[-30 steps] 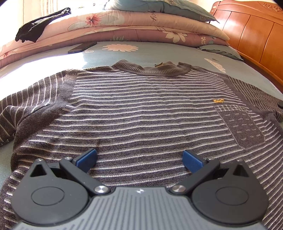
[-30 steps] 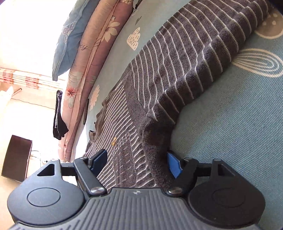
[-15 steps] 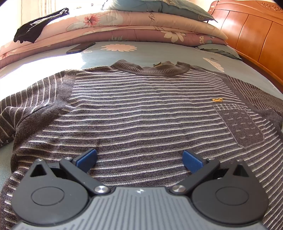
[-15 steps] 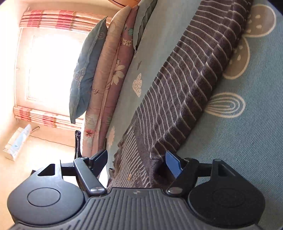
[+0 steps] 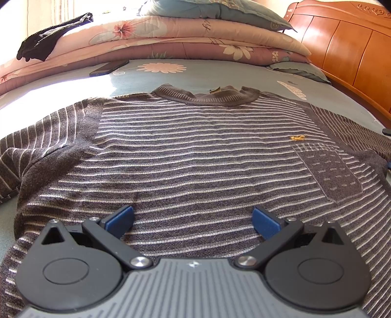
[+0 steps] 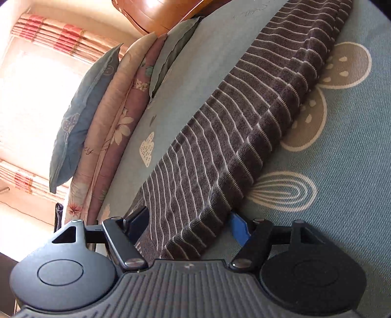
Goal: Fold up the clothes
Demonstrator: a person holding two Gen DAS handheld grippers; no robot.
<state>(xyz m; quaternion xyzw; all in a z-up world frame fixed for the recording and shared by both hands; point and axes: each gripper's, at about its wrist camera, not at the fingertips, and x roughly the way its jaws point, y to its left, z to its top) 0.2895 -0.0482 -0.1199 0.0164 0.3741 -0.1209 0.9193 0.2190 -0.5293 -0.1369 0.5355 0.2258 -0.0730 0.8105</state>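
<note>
A grey sweater [image 5: 195,151] with thin white stripes lies flat, front up, on the bed, its collar at the far side and a chest pocket [image 5: 330,171] on the right. My left gripper [image 5: 193,220] hovers open over the sweater's lower body with nothing between its blue pads. In the right wrist view one striped sleeve [image 6: 244,117] stretches away across the sheet. My right gripper [image 6: 188,227] straddles the sleeve near the armpit. Its jaws are closing, with the sleeve cloth between them, and the pads do not visibly press it.
Folded floral quilts [image 5: 171,36] and a blue pillow [image 5: 207,9] are stacked at the far side. A black garment [image 5: 48,44] lies on them and a dark phone [image 5: 109,68] in front. A wooden headboard [image 5: 342,49] stands on the right. The patterned blue sheet [image 6: 330,195] lies beside the sleeve.
The right wrist view has swung from the sweater's body and pocket toward the outstretched sleeve, which now fills the gap between the jaws. The left gripper and the sweater's body have not moved.
</note>
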